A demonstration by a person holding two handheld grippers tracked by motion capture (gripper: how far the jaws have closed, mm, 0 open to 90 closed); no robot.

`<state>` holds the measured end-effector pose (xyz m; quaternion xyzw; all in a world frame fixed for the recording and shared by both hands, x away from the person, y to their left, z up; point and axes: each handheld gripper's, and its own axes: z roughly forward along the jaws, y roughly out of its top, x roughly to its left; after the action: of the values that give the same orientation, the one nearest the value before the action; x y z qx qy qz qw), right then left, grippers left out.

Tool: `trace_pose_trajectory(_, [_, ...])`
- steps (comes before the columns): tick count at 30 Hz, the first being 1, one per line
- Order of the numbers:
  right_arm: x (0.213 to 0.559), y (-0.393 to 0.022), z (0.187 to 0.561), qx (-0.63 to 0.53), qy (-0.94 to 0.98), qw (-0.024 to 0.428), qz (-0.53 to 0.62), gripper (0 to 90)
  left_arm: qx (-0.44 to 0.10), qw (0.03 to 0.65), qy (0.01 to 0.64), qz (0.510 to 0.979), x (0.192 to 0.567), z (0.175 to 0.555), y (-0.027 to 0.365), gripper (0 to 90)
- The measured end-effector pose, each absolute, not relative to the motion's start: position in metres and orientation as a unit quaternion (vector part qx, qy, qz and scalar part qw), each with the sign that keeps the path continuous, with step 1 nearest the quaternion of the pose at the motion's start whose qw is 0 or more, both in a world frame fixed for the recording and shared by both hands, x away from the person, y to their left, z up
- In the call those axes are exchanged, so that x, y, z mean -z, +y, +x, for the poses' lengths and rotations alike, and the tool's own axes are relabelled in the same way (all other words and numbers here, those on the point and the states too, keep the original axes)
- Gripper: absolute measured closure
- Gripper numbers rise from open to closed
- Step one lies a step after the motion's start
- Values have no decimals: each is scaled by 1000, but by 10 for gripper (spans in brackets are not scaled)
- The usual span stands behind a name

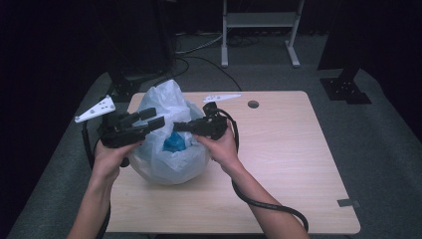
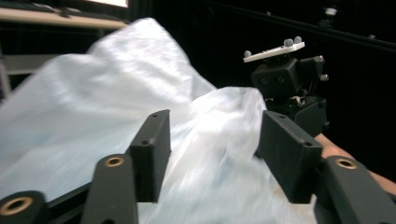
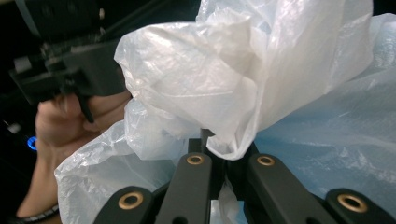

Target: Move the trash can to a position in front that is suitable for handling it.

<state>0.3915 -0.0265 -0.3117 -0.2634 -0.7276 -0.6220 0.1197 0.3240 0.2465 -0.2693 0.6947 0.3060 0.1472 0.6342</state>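
Observation:
A white, see-through plastic bag stands puffed up on the wooden table, with a blue object inside it. My right gripper reaches into the bag's mouth from the right. In the right gripper view its jaws are shut on a bunched fold of the bag. My left gripper hovers at the bag's left side, pointing right. Its jaws stand apart, and the bag's film lies beyond them without being pinched.
A small round hole is in the table behind the bag. A grey tab sits at the front right edge. The right gripper's cable loops over the near table. A white frame and a black stand base are on the floor behind.

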Motion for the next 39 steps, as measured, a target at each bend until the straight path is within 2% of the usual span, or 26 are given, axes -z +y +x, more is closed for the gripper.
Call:
trace_pose_trajectory(9, [306, -42, 401, 632, -709, 132, -282, 896, -208, 622, 343, 672, 280, 307, 268, 213])
trace_pose_trajectory(15, [293, -57, 407, 641, -699, 122, -293, 896, -231, 617, 357, 662, 293, 294, 279, 169])
trace_pose_trajectory(17, [287, -62, 408, 643, -697, 115, -295, 896, -239, 616, 366, 656, 299, 291, 282, 128])
trace_pose_trajectory(27, [264, -71, 411, 651, -691, 104, -296, 896, -241, 631, 389, 626, 317, 281, 302, 99])
trace_pose_trajectory(39, [258, -68, 416, 672, -667, 122, -297, 898, -239, 637, 398, 616, 322, 279, 319, 97])
